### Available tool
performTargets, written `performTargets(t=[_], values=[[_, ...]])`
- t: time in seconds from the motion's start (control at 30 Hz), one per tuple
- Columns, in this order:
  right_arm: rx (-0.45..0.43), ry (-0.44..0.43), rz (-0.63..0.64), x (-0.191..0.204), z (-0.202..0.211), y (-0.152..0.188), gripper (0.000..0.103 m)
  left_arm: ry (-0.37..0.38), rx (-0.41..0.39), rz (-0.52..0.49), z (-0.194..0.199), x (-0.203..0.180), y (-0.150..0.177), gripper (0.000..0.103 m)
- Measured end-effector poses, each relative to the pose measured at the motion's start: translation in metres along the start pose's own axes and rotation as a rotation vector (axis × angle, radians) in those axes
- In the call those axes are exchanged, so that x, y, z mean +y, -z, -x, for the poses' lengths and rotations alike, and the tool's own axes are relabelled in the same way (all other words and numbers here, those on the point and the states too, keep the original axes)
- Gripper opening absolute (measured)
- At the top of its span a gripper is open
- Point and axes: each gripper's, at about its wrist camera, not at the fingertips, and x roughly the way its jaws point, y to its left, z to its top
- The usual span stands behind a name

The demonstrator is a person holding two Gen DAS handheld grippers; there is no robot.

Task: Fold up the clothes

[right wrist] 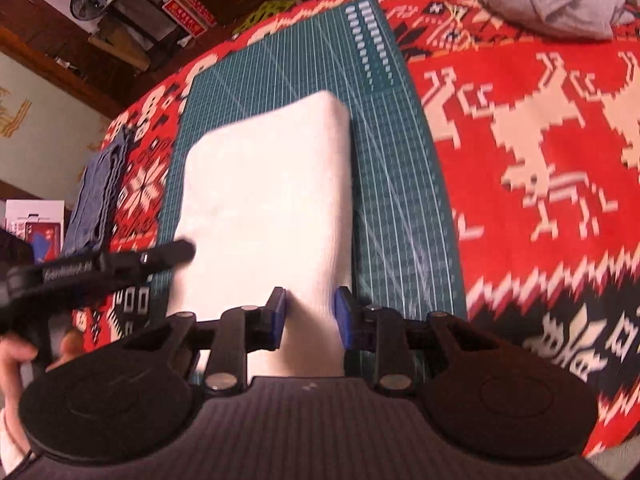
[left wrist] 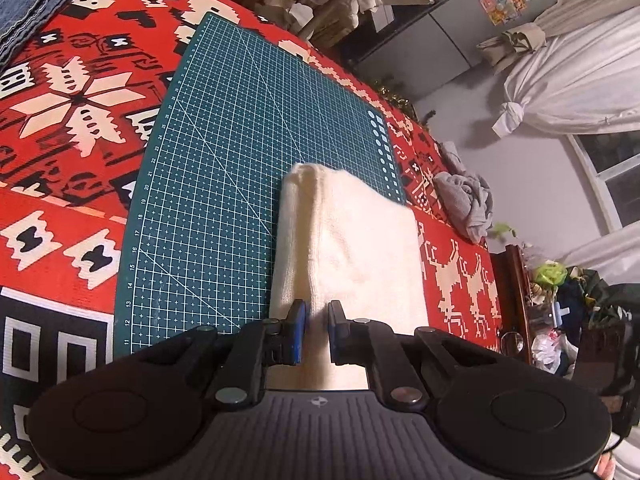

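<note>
One folded white garment (left wrist: 352,248) lies on the green cutting mat (left wrist: 224,168), its near edge hidden behind both tongs. The left tongs (left wrist: 317,330) and right tongs (right wrist: 311,318) each stand narrow with cloth between the pads; whether they pinch it I cannot tell. Mat numerals read 11 to 25. Folded denim (right wrist: 96,200) and one crumpled grey garment (left wrist: 466,204) lie apart on the red blanket (left wrist: 60,128).

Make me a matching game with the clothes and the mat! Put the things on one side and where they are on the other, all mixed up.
Things:
1. white folded cloth
2. grey crumpled garment
3. blue denim piece
4. green cutting mat

Places:
A. bunched up on the red blanket, beyond the mat's far end
B. spread flat on the red blanket
C. lying on the mat, with both claws at its near edge
D. on the blanket, off the mat's side edge

Pairs: 1-C, 2-A, 3-D, 4-B
</note>
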Motion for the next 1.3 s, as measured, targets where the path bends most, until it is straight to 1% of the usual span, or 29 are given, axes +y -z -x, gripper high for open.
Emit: performTargets(t=[0.13,0.23,0.27,0.4,0.6,0.7,0.77,0.93,1.0,1.03,1.07,1.13,1.3], values=[[-0.013,-0.008,-0.012,0.000,0.008,0.004,0.031,0.000,0.001,-0.005,0.001,0.000,0.000,0.010],[-0.050,0.000,-0.043,-0.004,0.008,-0.003,0.033,0.000,0.001,-0.006,0.001,0.000,0.000,0.010],[-0.046,-0.002,-0.052,-0.006,0.004,-0.005,0.034,0.000,0.001,-0.006,0.001,0.000,0.000,0.010],[-0.001,-0.025,-0.082,-0.012,-0.005,-0.007,0.036,-0.002,0.000,-0.003,0.001,0.000,0.000,0.010],[0.073,-0.026,-0.062,-0.007,-0.002,0.010,0.037,-0.005,0.001,-0.009,0.000,-0.002,0.001,0.010],[0.122,-0.029,-0.085,-0.009,-0.006,0.016,0.037,0.000,0.003,-0.005,0.001,-0.001,0.002,0.010],[0.117,-0.028,-0.092,-0.009,-0.005,0.017,0.037,0.001,0.004,-0.004,0.000,0.000,0.001,0.010],[0.058,-0.013,-0.127,-0.012,-0.003,0.011,0.037,0.001,0.005,-0.007,0.000,-0.001,0.001,0.010],[0.052,-0.007,-0.111,-0.009,-0.004,0.010,0.036,0.000,0.006,-0.008,0.000,-0.002,0.001,0.010],[0.052,-0.003,-0.100,-0.007,-0.004,0.010,0.031,-0.002,0.005,-0.010,0.001,-0.002,0.001,0.010],[0.053,0.006,-0.083,-0.004,-0.004,0.012,0.029,-0.002,0.005,-0.012,0.001,-0.002,0.001,0.010],[0.059,0.024,-0.052,0.001,-0.004,0.015,0.027,-0.002,0.005,-0.010,0.002,-0.001,0.001,0.010],[0.073,0.026,-0.068,0.000,-0.003,0.018,0.026,-0.003,0.005,-0.011,0.002,-0.002,0.001,0.010]])
